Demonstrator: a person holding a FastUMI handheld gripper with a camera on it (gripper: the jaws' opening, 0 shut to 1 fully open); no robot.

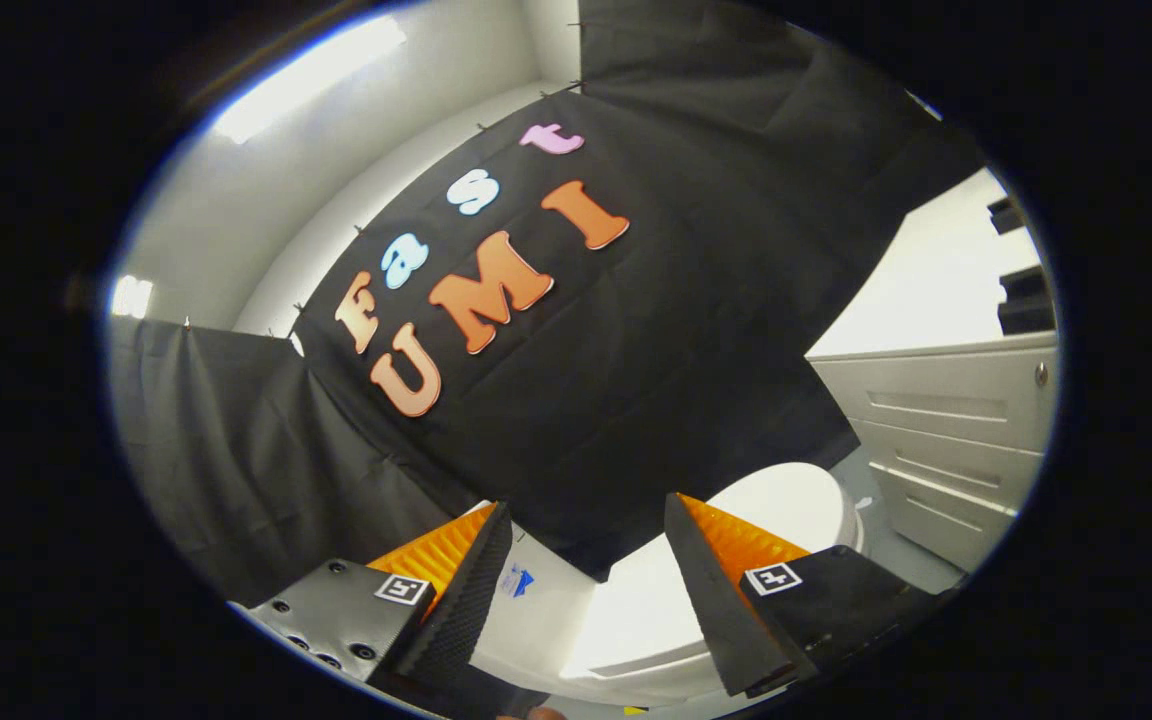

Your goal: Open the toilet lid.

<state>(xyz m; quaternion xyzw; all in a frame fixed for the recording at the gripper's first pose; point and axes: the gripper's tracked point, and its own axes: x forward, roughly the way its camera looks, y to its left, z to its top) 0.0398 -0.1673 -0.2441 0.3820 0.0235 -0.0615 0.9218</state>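
Note:
My gripper (588, 520) is open, its two fingers spread wide and pressing on nothing. The white toilet (636, 610) shows low down between the fingers, in a tilted view. Its boxy tank (526, 610), with a small blue sticker, sits beside the left finger. The rounded white lid (796, 500) curves out just beyond the tip of the right finger (706, 580). Neither finger touches the lid. I cannot tell whether the lid lies flat or is raised.
A white cabinet with drawers (946, 430) stands to the right of the toilet, with a strip of grey floor (886, 510) between them. Black cloth hangs close behind the toilet.

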